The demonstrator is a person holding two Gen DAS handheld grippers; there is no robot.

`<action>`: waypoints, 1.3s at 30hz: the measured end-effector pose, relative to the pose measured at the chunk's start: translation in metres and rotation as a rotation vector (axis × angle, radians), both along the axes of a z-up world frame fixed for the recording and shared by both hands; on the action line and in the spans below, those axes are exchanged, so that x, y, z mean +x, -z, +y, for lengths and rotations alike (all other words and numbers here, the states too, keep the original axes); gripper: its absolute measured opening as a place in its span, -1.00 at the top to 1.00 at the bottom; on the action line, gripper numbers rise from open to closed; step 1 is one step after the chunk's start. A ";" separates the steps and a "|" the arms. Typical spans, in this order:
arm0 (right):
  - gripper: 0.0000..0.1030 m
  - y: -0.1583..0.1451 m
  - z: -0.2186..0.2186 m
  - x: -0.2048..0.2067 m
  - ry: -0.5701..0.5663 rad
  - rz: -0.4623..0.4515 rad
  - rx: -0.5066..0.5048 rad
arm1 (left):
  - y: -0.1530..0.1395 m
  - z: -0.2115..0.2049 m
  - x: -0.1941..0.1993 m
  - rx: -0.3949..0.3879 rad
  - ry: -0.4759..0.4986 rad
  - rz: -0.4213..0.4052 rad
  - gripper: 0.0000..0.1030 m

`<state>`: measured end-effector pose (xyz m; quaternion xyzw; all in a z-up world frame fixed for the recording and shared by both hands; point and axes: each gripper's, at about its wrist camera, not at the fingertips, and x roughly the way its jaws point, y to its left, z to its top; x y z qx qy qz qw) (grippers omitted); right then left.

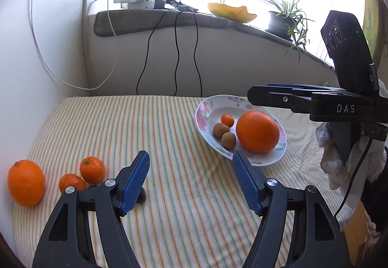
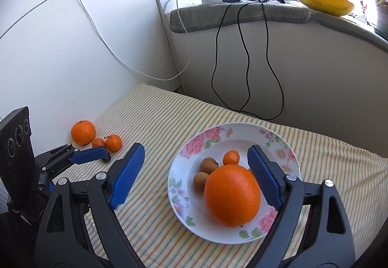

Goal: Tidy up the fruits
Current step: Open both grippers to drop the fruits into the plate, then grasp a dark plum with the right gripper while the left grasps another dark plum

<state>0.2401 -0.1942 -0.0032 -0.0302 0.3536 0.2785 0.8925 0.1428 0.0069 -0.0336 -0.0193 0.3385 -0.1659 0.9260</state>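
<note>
A flowered plate (image 2: 242,137) on the striped cloth holds a big orange (image 2: 231,196), a small mandarin (image 2: 231,157) and two brown longans (image 2: 208,164). My right gripper (image 2: 196,147) hovers open over the plate. Its right pad is close beside the orange and its left pad is well off over the cloth. In the left wrist view the plate (image 1: 203,120) lies at the right. A second orange (image 1: 25,183) and two mandarins (image 1: 92,169) rest at the left. My left gripper (image 1: 191,154) is open over bare cloth between them, holding nothing. My right gripper (image 1: 257,95) shows side-on above the plate.
A white wall (image 2: 72,54) borders the cloth on the left. A padded windowsill (image 2: 242,13) at the back carries a power strip, a ring light and a potted plant (image 1: 286,18). Cables (image 2: 245,61) hang down from it. A lace sleeve (image 1: 332,158) is at the right.
</note>
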 end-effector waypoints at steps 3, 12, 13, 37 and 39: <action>-0.73 0.003 0.010 -0.006 -0.029 -0.003 -0.011 | 0.007 0.017 -0.006 0.010 -0.031 0.024 -0.37; -0.73 0.018 0.048 -0.019 -0.131 0.022 -0.025 | 0.027 0.066 -0.020 0.029 -0.129 0.083 -0.16; -0.73 0.021 0.053 -0.020 -0.145 0.028 -0.029 | 0.029 0.071 -0.020 0.024 -0.140 0.089 -0.07; 0.16 0.085 0.135 -0.023 -0.306 0.145 -0.152 | 0.049 0.090 -0.002 0.002 -0.131 0.137 0.42; 0.21 0.088 0.137 -0.023 -0.312 0.152 -0.157 | 0.051 0.089 0.002 0.010 -0.126 0.140 0.42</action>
